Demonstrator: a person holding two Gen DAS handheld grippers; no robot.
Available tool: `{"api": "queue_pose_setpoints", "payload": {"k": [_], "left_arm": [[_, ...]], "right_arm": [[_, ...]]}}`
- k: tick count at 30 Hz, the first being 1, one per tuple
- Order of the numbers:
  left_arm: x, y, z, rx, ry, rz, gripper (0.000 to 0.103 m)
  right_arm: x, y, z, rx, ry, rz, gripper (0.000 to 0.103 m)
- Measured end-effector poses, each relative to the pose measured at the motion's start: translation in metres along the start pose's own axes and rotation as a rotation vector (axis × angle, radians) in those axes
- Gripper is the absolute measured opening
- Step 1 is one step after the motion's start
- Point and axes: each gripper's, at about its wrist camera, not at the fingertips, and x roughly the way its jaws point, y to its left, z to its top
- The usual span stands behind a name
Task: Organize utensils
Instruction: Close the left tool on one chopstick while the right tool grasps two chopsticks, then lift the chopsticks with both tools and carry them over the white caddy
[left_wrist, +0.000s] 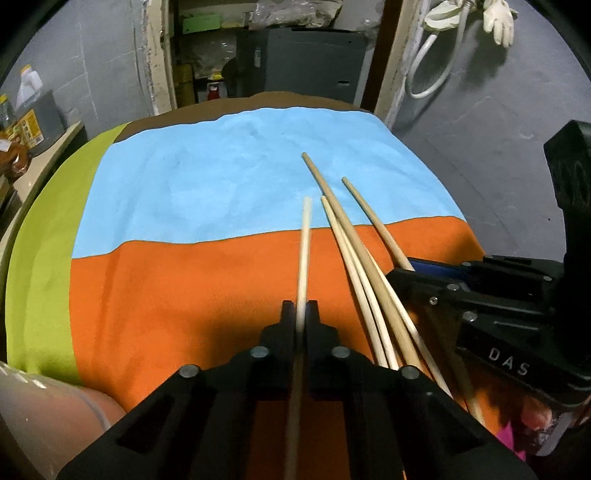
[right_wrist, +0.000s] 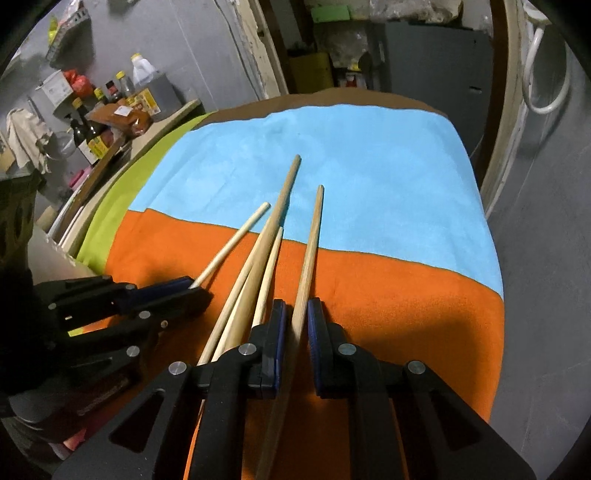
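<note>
Several wooden chopsticks lie on a cloth with blue (left_wrist: 240, 177), orange and green bands. My left gripper (left_wrist: 300, 314) is shut on a pale chopstick (left_wrist: 304, 251); it also shows in the right wrist view (right_wrist: 236, 240), where the left gripper (right_wrist: 192, 286) sits at the left. My right gripper (right_wrist: 297, 314) has its jaws around a darker chopstick (right_wrist: 310, 251) with a small gap on each side; this chopstick shows in the left wrist view (left_wrist: 373, 218). Three loose chopsticks (right_wrist: 266, 240) lie between the two grippers, one dark and long (left_wrist: 354, 229).
A side counter with bottles and packets (right_wrist: 103, 122) stands to the left. A tan cup-like object (left_wrist: 44, 410) sits at the near left. Grey walls and a doorway with shelves (left_wrist: 277, 48) lie beyond the table's far edge.
</note>
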Motion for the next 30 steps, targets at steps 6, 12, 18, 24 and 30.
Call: {"api": "queue_pose_setpoints", "payload": {"k": [6, 12, 18, 24, 30], "left_arm": [[-0.014, 0.006, -0.009, -0.080, -0.061, -0.020, 0.002], [-0.049, 0.002, -0.025, -0.078, -0.201, -0.030, 0.002], [-0.086, -0.004, -0.045, -0.092, -0.377, -0.047, 0.002], [-0.130, -0.009, -0.066, -0.084, -0.598, -0.016, 0.002], [-0.167, -0.010, -0.089, -0.067, -0.766, 0.025, 0.002]], "right_arm": [[-0.004, -0.017, 0.000, 0.175, 0.023, 0.086, 0.005], [-0.020, -0.025, -0.019, 0.274, -0.051, 0.159, 0.005], [-0.058, -0.010, -0.042, 0.235, -0.249, 0.172, 0.005], [-0.093, 0.022, -0.061, 0.138, -0.477, 0.118, 0.005], [-0.113, 0.049, -0.079, 0.061, -0.627, 0.063, 0.005]]}}
